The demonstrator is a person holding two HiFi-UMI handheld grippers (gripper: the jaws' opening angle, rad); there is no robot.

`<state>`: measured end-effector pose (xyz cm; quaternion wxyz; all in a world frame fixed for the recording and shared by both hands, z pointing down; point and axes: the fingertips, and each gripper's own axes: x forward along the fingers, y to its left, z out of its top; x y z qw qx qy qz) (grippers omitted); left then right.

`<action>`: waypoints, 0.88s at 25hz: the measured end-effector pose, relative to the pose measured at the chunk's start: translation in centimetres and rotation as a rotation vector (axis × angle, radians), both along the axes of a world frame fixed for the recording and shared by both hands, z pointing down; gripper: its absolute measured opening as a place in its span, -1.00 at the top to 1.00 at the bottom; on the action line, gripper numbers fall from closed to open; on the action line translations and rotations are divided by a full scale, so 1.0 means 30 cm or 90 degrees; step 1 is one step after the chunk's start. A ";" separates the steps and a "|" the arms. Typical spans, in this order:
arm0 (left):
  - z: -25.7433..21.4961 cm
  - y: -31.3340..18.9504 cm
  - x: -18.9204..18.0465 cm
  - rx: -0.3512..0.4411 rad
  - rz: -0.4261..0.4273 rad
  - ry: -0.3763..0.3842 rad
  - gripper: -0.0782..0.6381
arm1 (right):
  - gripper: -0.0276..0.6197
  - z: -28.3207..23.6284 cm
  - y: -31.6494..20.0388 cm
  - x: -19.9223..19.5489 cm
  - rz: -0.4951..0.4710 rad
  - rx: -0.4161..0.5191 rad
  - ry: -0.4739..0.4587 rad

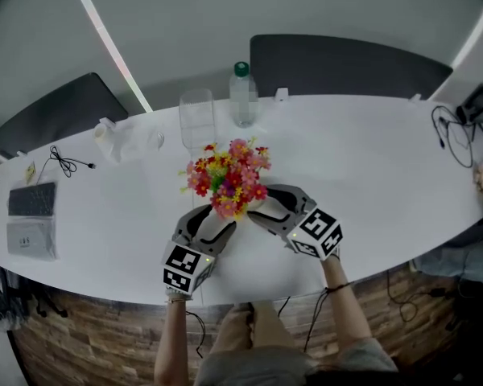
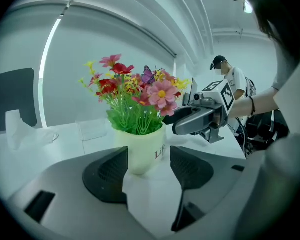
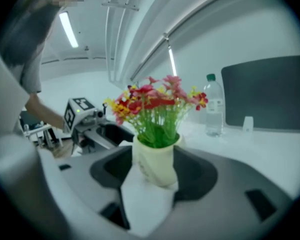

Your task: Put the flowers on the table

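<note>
A bunch of red, pink and yellow flowers (image 1: 228,179) stands in a cream pot (image 2: 140,151) on the near half of the white table (image 1: 370,183). From above, the blooms hide the pot. My left gripper (image 1: 220,218) reaches it from the near left, and its pads close on the pot's sides (image 2: 149,159). My right gripper (image 1: 262,207) comes from the near right, its pads likewise pressed against the pot (image 3: 151,169). The pot (image 3: 155,161) stays upright. I cannot tell whether its base touches the table.
Behind the flowers stand a water bottle (image 1: 242,95) and a clear plastic container (image 1: 197,119). Crumpled plastic (image 1: 121,141), a cable (image 1: 64,163) and a keyboard (image 1: 32,199) lie at the left, more cables (image 1: 455,135) at the right. Dark chairs (image 1: 346,67) line the far side.
</note>
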<state>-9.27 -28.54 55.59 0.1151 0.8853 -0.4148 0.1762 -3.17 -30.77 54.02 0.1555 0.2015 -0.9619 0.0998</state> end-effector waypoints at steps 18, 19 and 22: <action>-0.143 0.094 0.065 0.039 -0.014 0.036 0.42 | 0.69 -0.123 0.133 -0.021 0.017 0.002 -0.055; -0.151 0.101 0.071 0.042 -0.012 0.037 0.43 | 0.70 -0.128 0.143 -0.023 0.017 0.001 -0.059; -0.174 0.119 0.085 0.050 -0.008 0.041 0.48 | 0.73 -0.146 0.166 -0.026 0.020 0.001 -0.072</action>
